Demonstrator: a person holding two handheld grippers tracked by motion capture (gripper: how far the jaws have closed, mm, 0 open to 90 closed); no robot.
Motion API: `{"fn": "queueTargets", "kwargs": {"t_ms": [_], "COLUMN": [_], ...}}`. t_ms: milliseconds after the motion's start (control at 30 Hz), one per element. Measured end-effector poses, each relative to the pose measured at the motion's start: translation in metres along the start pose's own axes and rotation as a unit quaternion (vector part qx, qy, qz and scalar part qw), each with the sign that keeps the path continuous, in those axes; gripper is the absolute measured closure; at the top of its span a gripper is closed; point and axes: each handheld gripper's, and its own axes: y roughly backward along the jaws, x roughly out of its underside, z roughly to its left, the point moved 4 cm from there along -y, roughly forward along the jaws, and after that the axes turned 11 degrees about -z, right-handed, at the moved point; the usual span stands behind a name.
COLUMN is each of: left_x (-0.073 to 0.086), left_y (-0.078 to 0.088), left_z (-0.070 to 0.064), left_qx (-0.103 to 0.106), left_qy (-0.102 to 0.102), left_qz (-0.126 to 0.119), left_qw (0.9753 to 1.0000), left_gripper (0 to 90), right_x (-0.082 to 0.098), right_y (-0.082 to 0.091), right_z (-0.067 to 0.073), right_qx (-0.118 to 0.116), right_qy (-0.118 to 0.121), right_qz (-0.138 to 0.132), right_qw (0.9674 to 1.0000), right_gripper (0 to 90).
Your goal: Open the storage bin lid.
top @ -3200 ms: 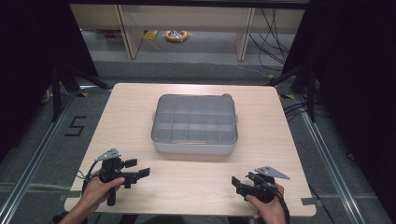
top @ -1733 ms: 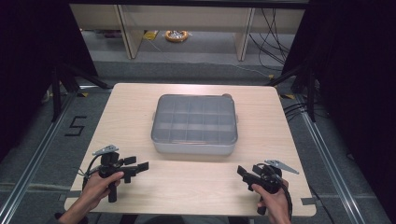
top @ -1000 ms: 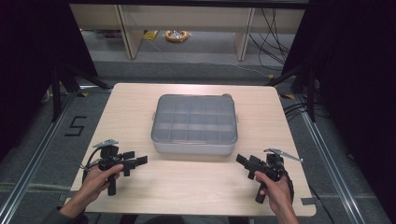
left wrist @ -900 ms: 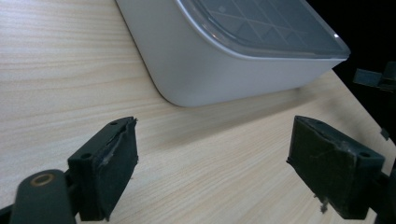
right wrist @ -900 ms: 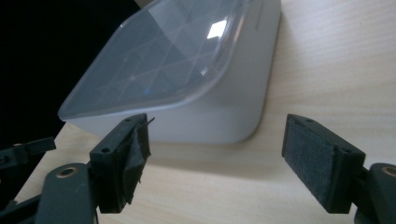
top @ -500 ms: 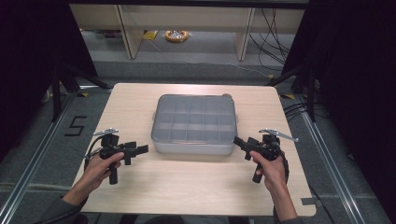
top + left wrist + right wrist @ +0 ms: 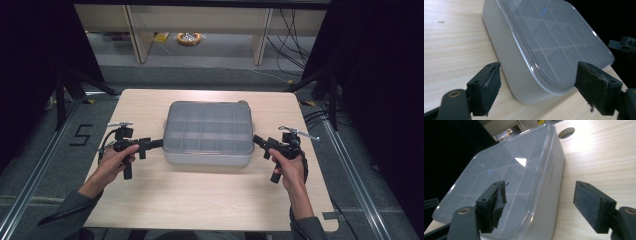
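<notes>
The box (image 7: 208, 132) sits mid-table (image 7: 200, 205), lid on. The left gripper (image 7: 156, 144) and right gripper (image 7: 258, 140) flank its near corners, jaws apart and lately narrowing, each straddling a corner without pressing. An uneven pinch on the thin lid rim could slip or tilt it. Contents are blurred through the cloudy lid.

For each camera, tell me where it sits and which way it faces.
High view: above the table's near edge, facing forward and down on the box; both forearms, left gripper and right gripper show.
Left gripper view: on that gripper, facing the box's corner between open jaws.
Right gripper view: likewise, from the opposite side.
All share the box.
</notes>
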Motion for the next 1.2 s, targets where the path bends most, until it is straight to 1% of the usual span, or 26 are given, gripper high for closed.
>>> {"fn": "queueTargets", "kwargs": {"t_ms": [67, 100, 167, 200, 233, 267, 300, 333, 367, 400, 433, 467, 533, 567, 600, 633, 700, 733, 767, 800, 867, 967, 1100, 1133, 1167, 1200], "left_x": [-0.005, -0.007, -0.011, -0.013, -0.014, -0.015, -0.016, -0.017, -0.018, -0.018, -0.020, -0.021, -0.023, -0.027, -0.027, -0.028, -0.030, -0.031, -0.032, -0.032, -0.032, -0.032, -0.034, -0.034, -0.034, -0.034], "left_y": [-0.006, -0.009, -0.014, -0.016, -0.018, -0.020, -0.021, -0.024, -0.025, -0.027, -0.030, -0.031, -0.035, -0.039, -0.039, -0.041, -0.045, -0.047, -0.048, -0.050, -0.053, -0.057, -0.063, -0.064, -0.065, -0.067], "left_z": [0.002, 0.004, 0.005, 0.006, 0.007, 0.008, 0.008, 0.008, 0.010, 0.011, 0.011, 0.013, 0.014, 0.015, 0.015, 0.016, 0.017, 0.018, 0.017, 0.017, 0.017, 0.019, 0.023, 0.024, 0.024, 0.024], "left_qx": [-0.006, -0.009, -0.014, -0.015, -0.014, -0.013, -0.017, -0.018, -0.020, -0.020, -0.023, -0.022, -0.025, -0.026, -0.026, -0.023, -0.026, -0.029, -0.029, -0.027, -0.030, -0.032, -0.038, -0.039, -0.038, -0.035], "left_qy": [0.001, 0.001, 0.005, 0.006, 0.012, 0.010, 0.009, 0.012, 0.006, 0.009, 0.014, 0.009, 0.014, 0.024, 0.024, 0.025, 0.025, 0.020, 0.023, 0.024, 0.021, 0.024, 0.031, 0.035, 0.035, 0.037], "left_qz": [-0.001, -0.001, -0.004, -0.004, -0.008, -0.006, -0.004, -0.009, 0.000, -0.006, -0.008, -0.005, -0.008, -0.014, -0.014, -0.020, -0.014, -0.016, -0.017, -0.016, -0.011, -0.008, -0.015, -0.016, -0.013, -0.012], "left_qw": [1.0000, 1.0000, 0.9999, 0.9999, 0.9998, 0.9998, 0.9998, 0.9997, 0.9998, 0.9997, 0.9996, 0.9997, 0.9996, 0.9992, 0.9992, 0.9992, 0.9992, 0.9992, 0.9991, 0.9992, 0.9993, 0.9992, 0.9987, 0.9985, 0.9986, 0.9986], "left_gripper": [20.3, 20.4, 21.6, 21.6, 21.8, 21.8, 22.0, 22.2, 23.2, 23.2, 24.4, 24.4, 26.5, 27.4, 27.8, 27.8, 30.3, 30.3, 31.5, 31.5, 32.1, 33.1, 36.1, 37.1, 38.3, 38.9], "right_x": [-0.002, -0.003, -0.005, -0.005, -0.005, -0.005, -0.006, -0.005, -0.006, -0.006, -0.007, -0.007, -0.007, -0.008, -0.008, -0.008, -0.009, -0.009, -0.009, -0.009, -0.008, -0.009, -0.008, -0.007, -0.006, -0.006], "right_y": [-0.003, -0.004, -0.012, -0.012, -0.015, -0.015, -0.021, -0.022, -0.027, -0.027, -0.033, -0.033, -0.036, -0.042, -0.042, -0.042, -0.049, -0.050, -0.055, -0.055, -0.058, -0.063, -0.067, -0.066, -0.066, -0.067], "right_z": [-0.002, -0.001, -0.002, -0.002, 0.002, 0.002, -0.007, -0.005, -0.005, -0.005, -0.009, -0.009, -0.003, -0.008, -0.008, -0.003, -0.005, -0.004, -0.008, -0.008, -0.001, -0.001, -0.001, 0.000, 0.002, -0.001], "right_qx": [-0.002, 0.004, 0.006, 0.006, 0.016, 0.016, 0.006, 0.011, 0.010, 0.010, 0.003, 0.003, 0.002, 0.001, 0.001, 0.005, 0.004, 0.005, 0.000, 0.000, -0.001, 0.000, 0.001, -0.001, 0.003, 0.002], "right_qy": [0.006, -0.015, -0.037, -0.037, -0.076, -0.076, -0.022, -0.043, -0.046, -0.046, -0.020, -0.020, -0.046, -0.022, -0.022, -0.052, -0.043, -0.048, -0.022, -0.022, -0.050, -0.038, -0.037, -0.041, -0.062, -0.047], "right_qz": [-0.002, 0.000, 0.001, 0.001, 0.019, 0.019, -0.001, 0.004, 0.005, 0.005, -0.003, -0.003, 0.006, 0.000, 0.000, 0.009, 0.006, 0.008, 0.004, 0.004, 0.015, 0.012, 0.010, 0.014, 0.024, 0.017], "right_qw": [1.0000, 0.9999, 0.9993, 0.9993, 0.9968, 0.9968, 0.9997, 0.9990, 0.9989, 0.9989, 0.9998, 0.9998, 0.9989, 0.9998, 0.9998, 0.9986, 0.9990, 0.9988, 0.9998, 0.9998, 0.9987, 0.9992, 0.9993, 0.9991, 0.9978, 0.9987], "right_gripper": [28.1, 28.4, 29.2, 29.2, 30.3, 30.3, 30.4, 30.6, 32.6, 32.6, 33.0, 33.0, 34.1, 34.9, 34.9, 35.7, 36.5, 37.1, 37.6, 37.6, 37.7, 37.9, 37.3, 37.3, 37.5, 37.6]}}
